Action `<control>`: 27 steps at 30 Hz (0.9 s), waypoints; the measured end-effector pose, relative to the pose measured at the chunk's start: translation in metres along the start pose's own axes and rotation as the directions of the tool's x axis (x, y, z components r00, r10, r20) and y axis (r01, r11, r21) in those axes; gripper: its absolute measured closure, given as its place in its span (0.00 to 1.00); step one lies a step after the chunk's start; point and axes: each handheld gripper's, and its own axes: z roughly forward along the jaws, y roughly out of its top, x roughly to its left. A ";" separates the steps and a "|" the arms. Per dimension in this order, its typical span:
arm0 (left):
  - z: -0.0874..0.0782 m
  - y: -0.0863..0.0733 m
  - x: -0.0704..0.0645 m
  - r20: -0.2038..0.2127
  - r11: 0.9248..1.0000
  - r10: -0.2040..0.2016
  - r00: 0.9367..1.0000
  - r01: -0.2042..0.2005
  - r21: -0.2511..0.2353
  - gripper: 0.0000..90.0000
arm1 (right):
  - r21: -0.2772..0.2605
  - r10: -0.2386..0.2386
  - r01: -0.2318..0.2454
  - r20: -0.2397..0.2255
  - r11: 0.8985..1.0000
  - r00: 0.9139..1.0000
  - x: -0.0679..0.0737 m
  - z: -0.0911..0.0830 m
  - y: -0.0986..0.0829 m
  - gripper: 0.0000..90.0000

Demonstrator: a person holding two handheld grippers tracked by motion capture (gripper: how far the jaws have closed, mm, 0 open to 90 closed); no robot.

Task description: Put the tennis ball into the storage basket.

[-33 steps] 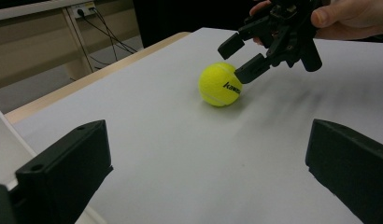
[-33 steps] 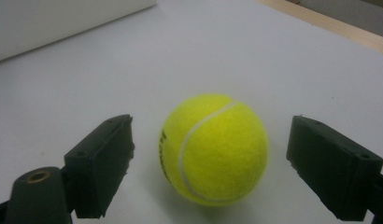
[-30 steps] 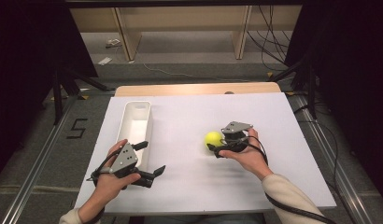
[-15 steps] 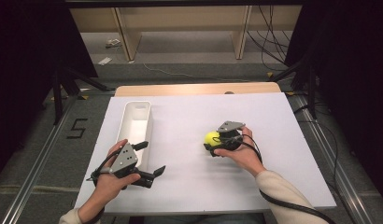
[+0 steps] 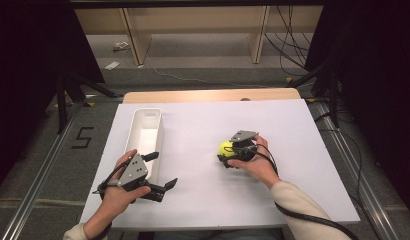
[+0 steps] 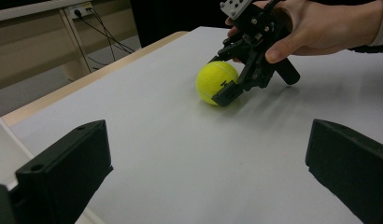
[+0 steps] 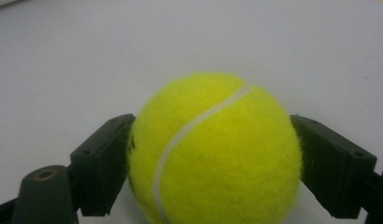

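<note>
High view: a white table bears a long white tray at its left and a yellow tennis ball near its middle. The right gripper, held in the person's right hand, reaches the ball from the near right side; its two black jaws stand on either side of the ball. The left gripper, held in the left hand, rests low over the near left part of the table, just beside the near end of the tray and well apart from the ball — its jaws are spread wide with nothing between them.

Left gripper view: the ball sits on the table surface, with the right gripper closed about it; one jaw lies in front of the ball, the other behind it.

Right gripper view: the ball sits squarely between the jaws, whose inner faces press against its left and right flanks — the grip is made, and a white seam curves across the ball's face. The ball appears to rest on the table.
</note>
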 end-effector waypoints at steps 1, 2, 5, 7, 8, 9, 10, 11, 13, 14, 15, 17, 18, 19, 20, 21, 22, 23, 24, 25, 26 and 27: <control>0.000 0.000 0.000 0.000 1.000 0.000 1.000 0.000 0.000 0.00 | -0.003 0.001 -0.001 0.003 1.000 1.000 0.000 0.000 0.000 0.21; 0.000 0.000 0.000 0.000 1.000 -0.001 1.000 0.001 0.000 0.00 | -0.004 0.002 -0.002 0.003 1.000 1.000 0.000 0.000 0.001 0.23; 0.000 0.000 0.000 0.000 1.000 -0.001 1.000 0.001 0.000 0.00 | -0.002 -0.002 0.002 0.008 1.000 1.000 0.001 0.001 0.001 0.26; 0.000 0.000 0.000 0.002 1.000 0.001 1.000 -0.001 0.000 0.00 | -0.002 -0.003 0.003 0.006 1.000 1.000 0.002 0.001 0.001 0.27; 0.000 0.000 0.000 0.002 1.000 0.001 1.000 -0.001 0.001 0.00 | -0.001 -0.001 0.001 0.007 1.000 1.000 0.002 0.002 0.001 0.28; 0.000 0.000 0.000 0.002 1.000 0.001 1.000 -0.001 0.000 0.00 | 0.000 -0.004 0.004 0.008 1.000 1.000 0.002 0.002 0.001 0.28; 0.000 0.000 0.000 0.001 1.000 -0.001 1.000 0.001 0.000 0.00 | 0.002 -0.003 0.003 0.009 1.000 1.000 0.003 0.001 0.002 0.28; 0.000 0.000 0.000 0.001 1.000 -0.001 1.000 0.001 -0.001 0.00 | 0.000 -0.005 0.005 0.010 1.000 1.000 0.003 0.002 0.002 0.28; -0.001 0.000 0.000 0.001 1.000 -0.002 1.000 0.002 -0.002 0.00 | 0.002 -0.004 0.004 0.011 1.000 1.000 0.002 0.001 0.002 0.28; -0.001 0.000 0.000 0.001 1.000 -0.002 1.000 0.002 -0.002 0.00 | 0.002 -0.002 0.002 0.011 1.000 1.000 0.002 0.001 0.002 0.28; -0.001 0.000 0.000 0.001 1.000 -0.005 1.000 0.005 -0.003 0.00 | 0.004 -0.003 0.002 0.011 1.000 1.000 0.003 0.001 0.002 0.29; 0.000 0.000 0.000 0.001 1.000 -0.002 1.000 0.002 -0.001 0.00 | 0.004 -0.001 0.001 0.013 1.000 1.000 0.003 0.001 0.002 0.29; 0.000 0.000 0.000 0.002 1.000 -0.001 1.000 0.001 -0.001 0.00 | 0.004 -0.001 0.001 0.013 1.000 1.000 0.003 0.001 0.002 0.29; 0.000 0.000 0.000 0.002 1.000 -0.001 1.000 0.001 -0.001 0.00 | 0.005 -0.003 0.003 0.013 1.000 1.000 0.003 0.001 0.002 0.29; 0.000 0.000 0.000 0.002 1.000 -0.001 1.000 0.001 -0.001 0.00 | 0.004 -0.006 0.006 0.013 1.000 1.000 0.003 0.001 0.002 0.29; 0.000 0.000 0.000 0.001 1.000 -0.001 1.000 0.001 -0.001 0.00 | 0.004 -0.002 0.001 0.008 1.000 1.000 0.003 0.001 0.002 0.29; 0.000 0.000 0.000 0.001 1.000 -0.001 1.000 0.001 -0.001 0.00 | 0.003 -0.002 0.002 0.006 1.000 1.000 0.003 0.000 0.002 0.29; -0.001 0.000 0.000 0.001 1.000 -0.002 1.000 0.002 -0.002 0.00 | 0.003 0.001 -0.001 0.004 1.000 1.000 0.004 0.000 0.003 0.29; -0.001 0.000 0.000 0.001 1.000 -0.005 1.000 0.005 -0.003 0.00 | 0.000 -0.001 0.001 0.003 1.000 1.000 0.004 0.000 0.003 0.29; -0.001 0.000 0.000 0.000 1.000 -0.002 1.000 0.002 -0.004 0.00 | -0.006 -0.003 0.003 0.000 1.000 1.000 0.005 -0.001 0.004 0.29; -0.001 0.000 0.000 0.001 1.000 -0.002 1.000 0.002 -0.004 0.00 | -0.012 -0.008 0.008 0.002 1.000 1.000 0.005 -0.001 0.005 0.29; -0.001 0.000 0.000 0.002 1.000 -0.003 1.000 0.003 -0.004 0.00 | -0.016 -0.009 0.009 0.002 1.000 1.000 0.006 -0.002 0.005 0.29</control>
